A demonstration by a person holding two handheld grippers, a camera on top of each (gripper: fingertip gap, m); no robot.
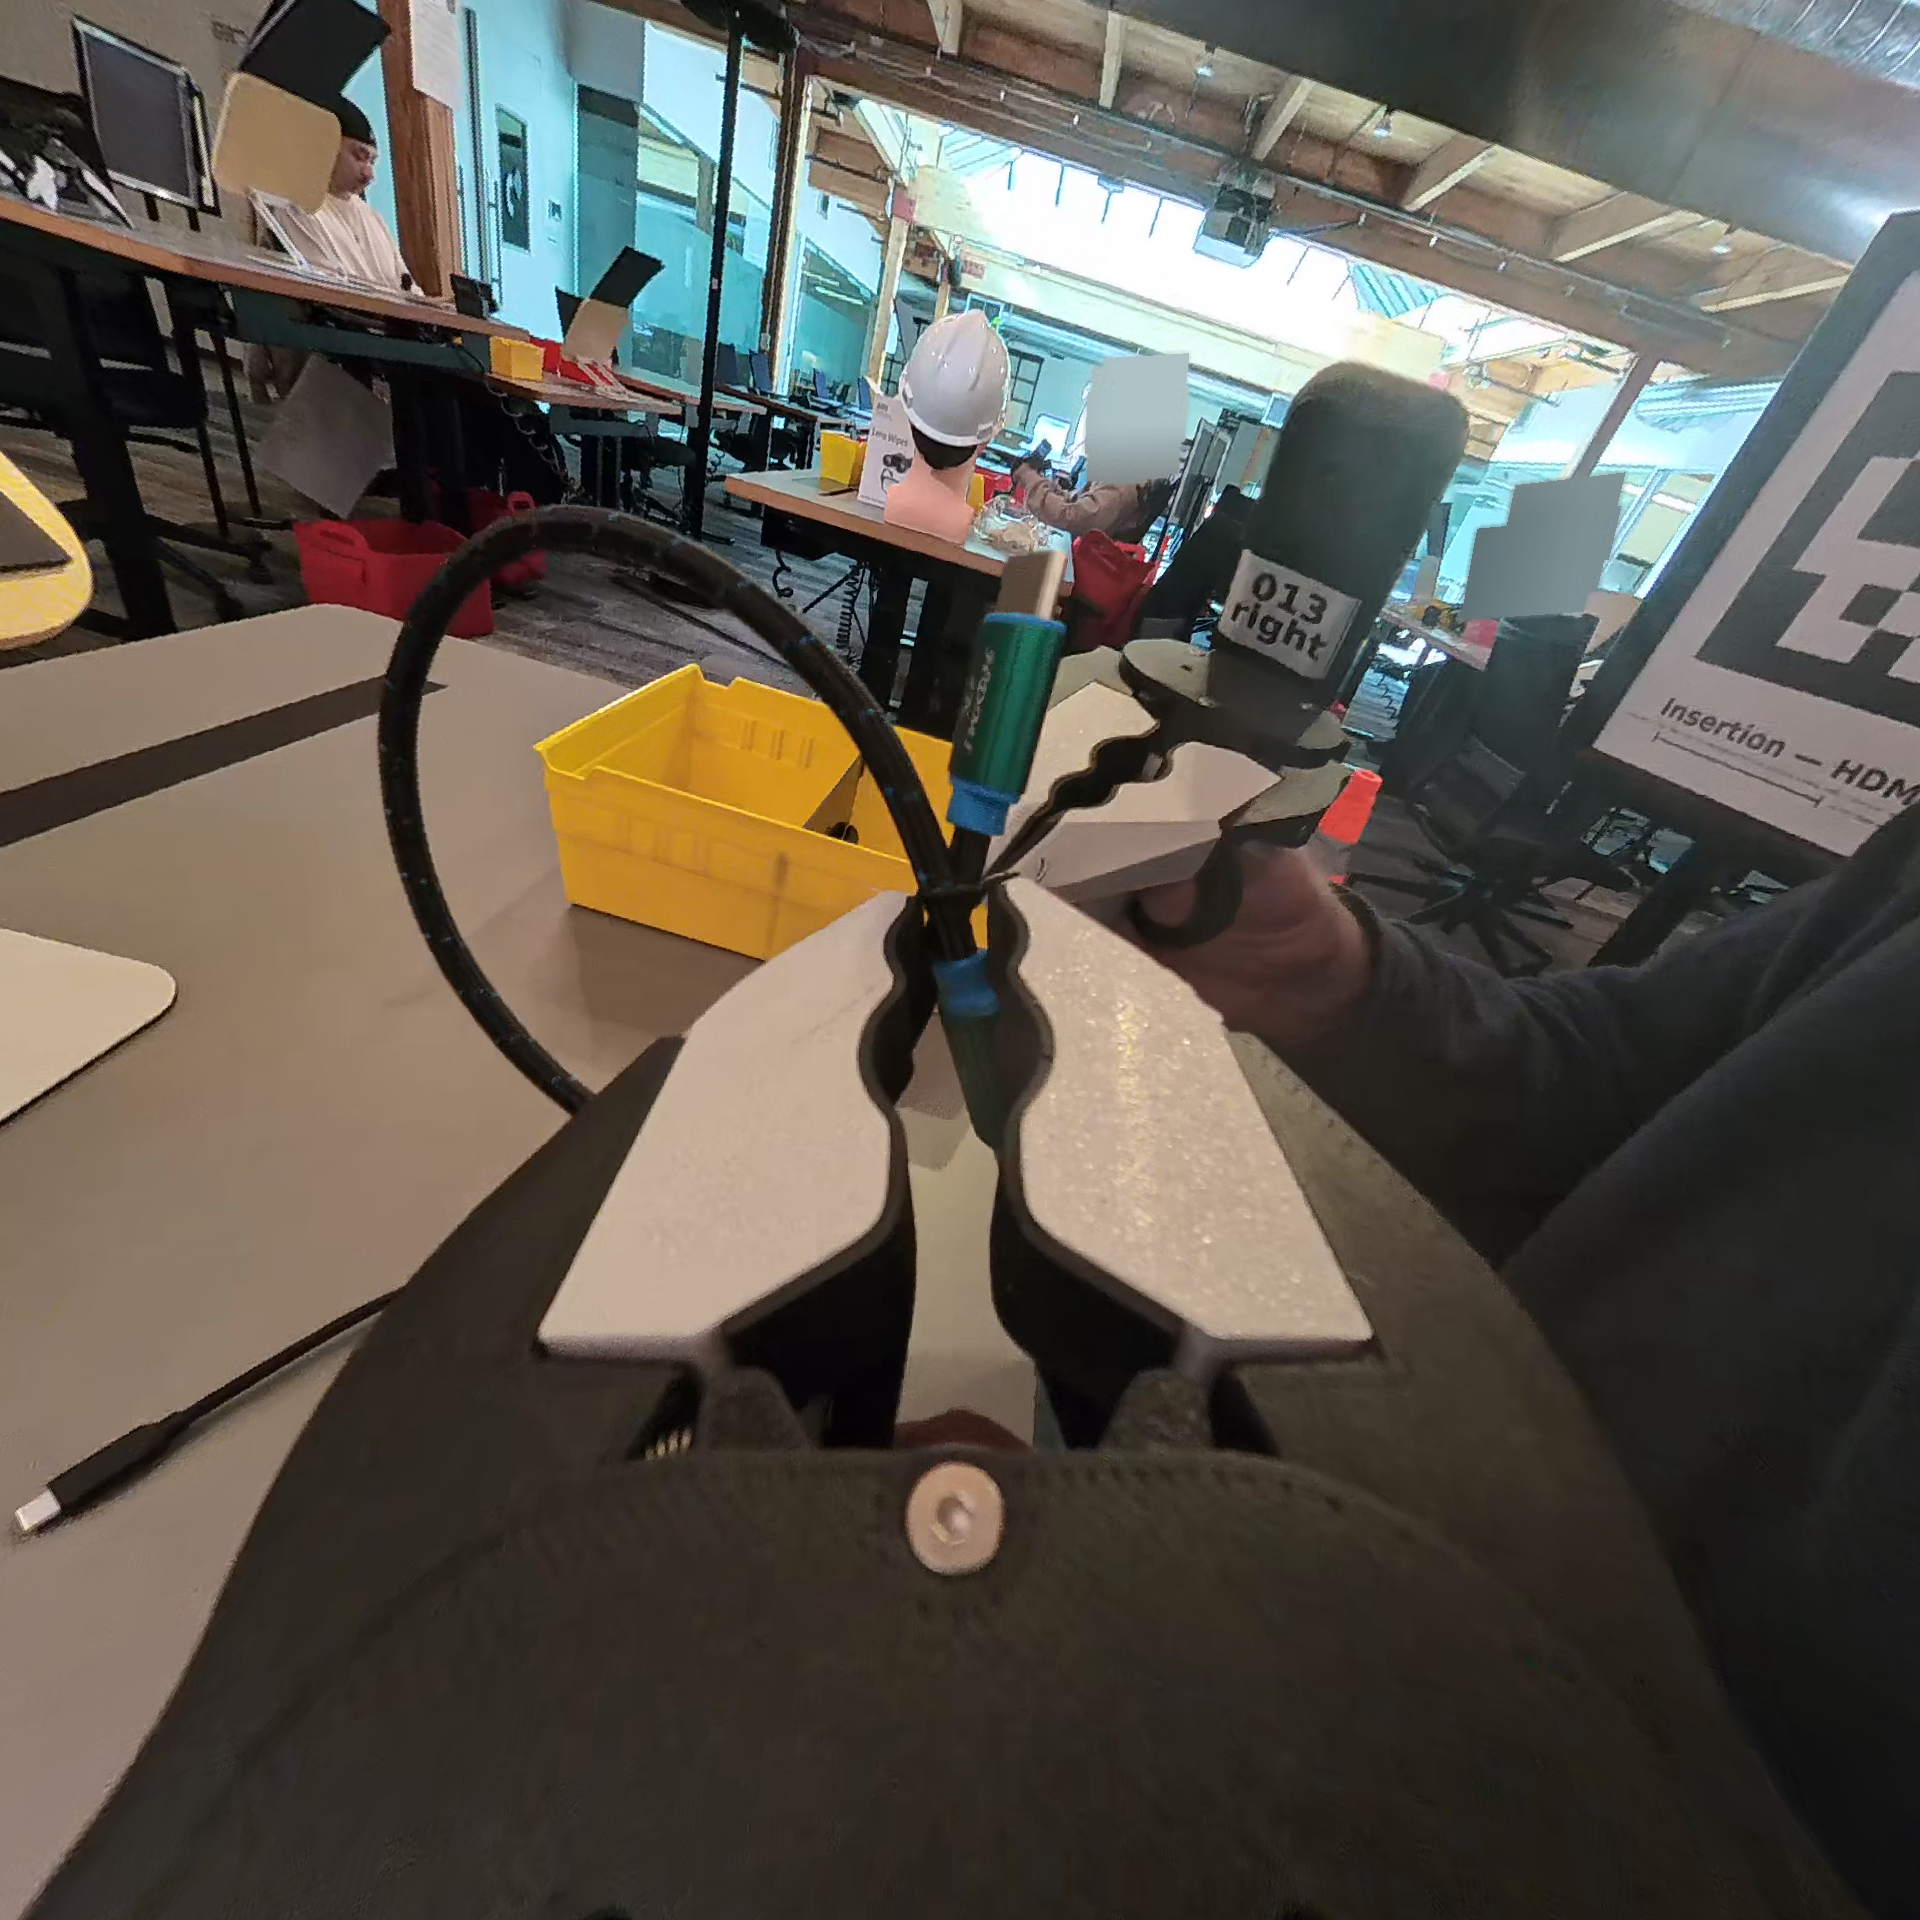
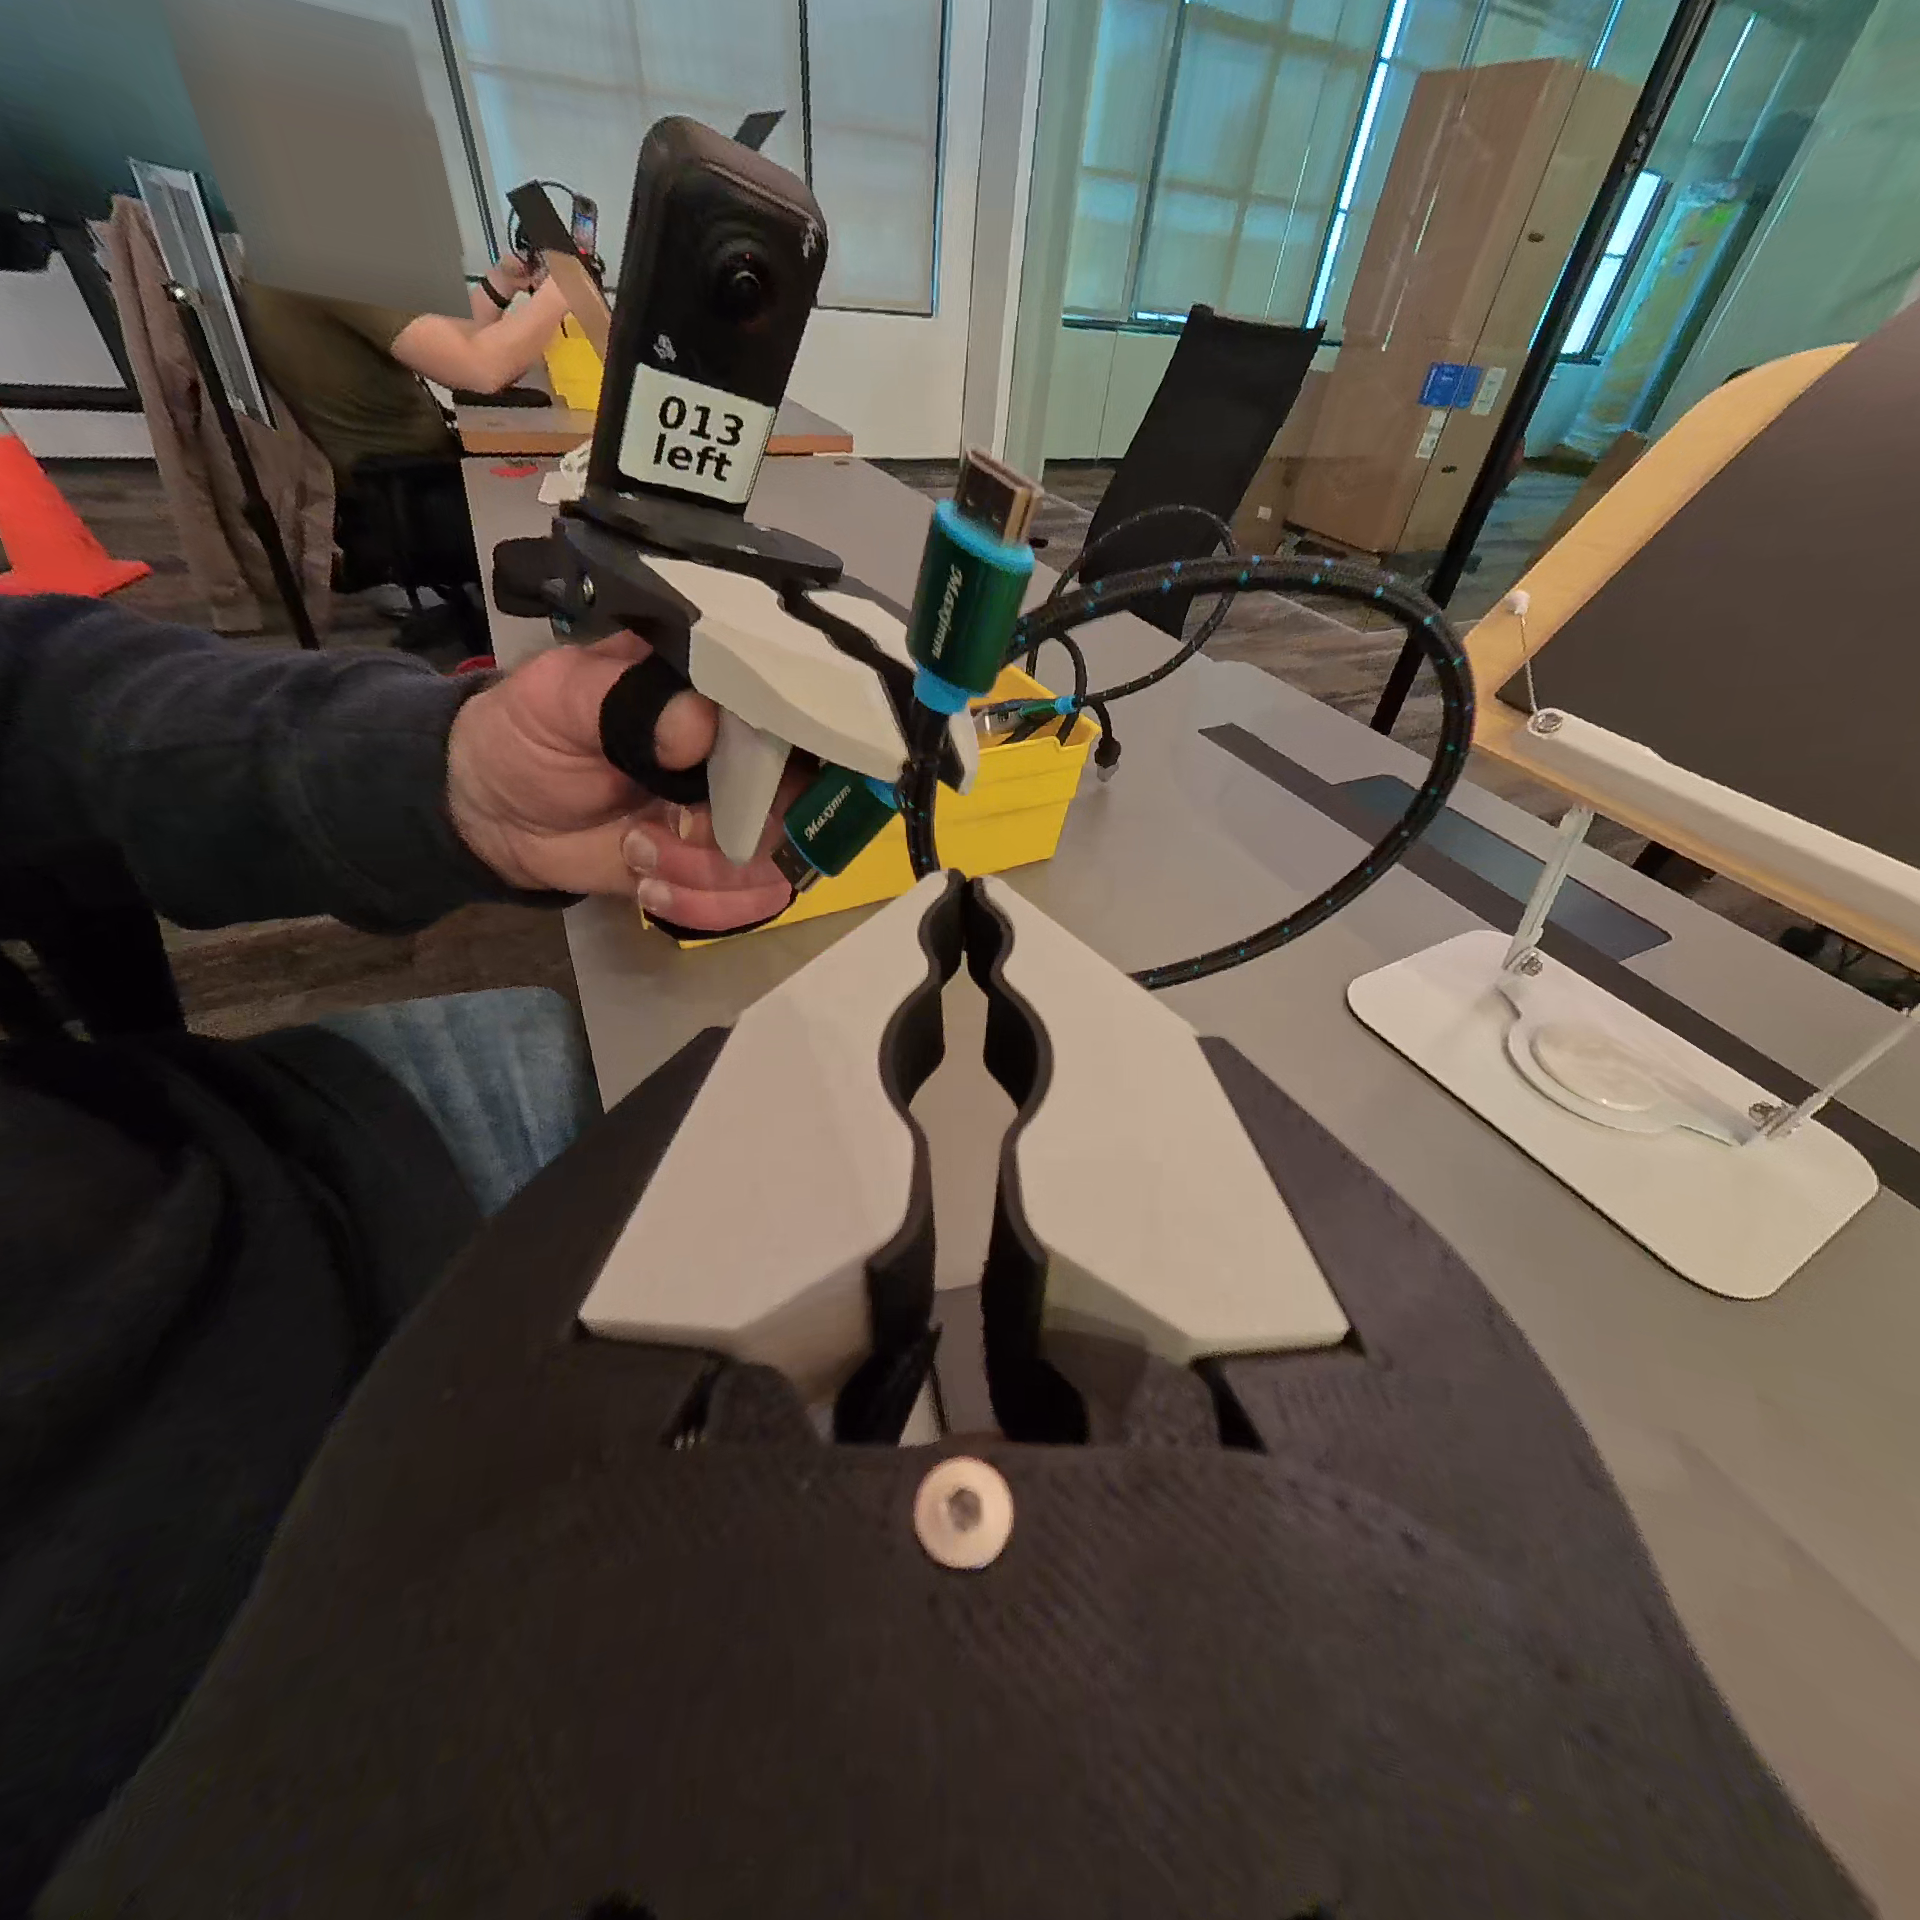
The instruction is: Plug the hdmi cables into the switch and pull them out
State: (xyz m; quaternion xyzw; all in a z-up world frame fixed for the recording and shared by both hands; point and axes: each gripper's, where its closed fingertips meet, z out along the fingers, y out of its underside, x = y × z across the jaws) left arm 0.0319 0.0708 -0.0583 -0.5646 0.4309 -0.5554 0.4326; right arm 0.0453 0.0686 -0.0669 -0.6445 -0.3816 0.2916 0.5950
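hdmi cable (image 1: 961,940) pinched in left hand-held gripper (image 1: 951,914), loop arching above the table (image 1: 260,1039).

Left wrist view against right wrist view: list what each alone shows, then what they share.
Left only: a hard hat on a dummy head, a loose plug on the table, a marker board. Right only: an orange cone, a white stand base, a cardboard box. Both: the yellow bin and the looped HDMI cable, gripped by the left hand-held gripper.
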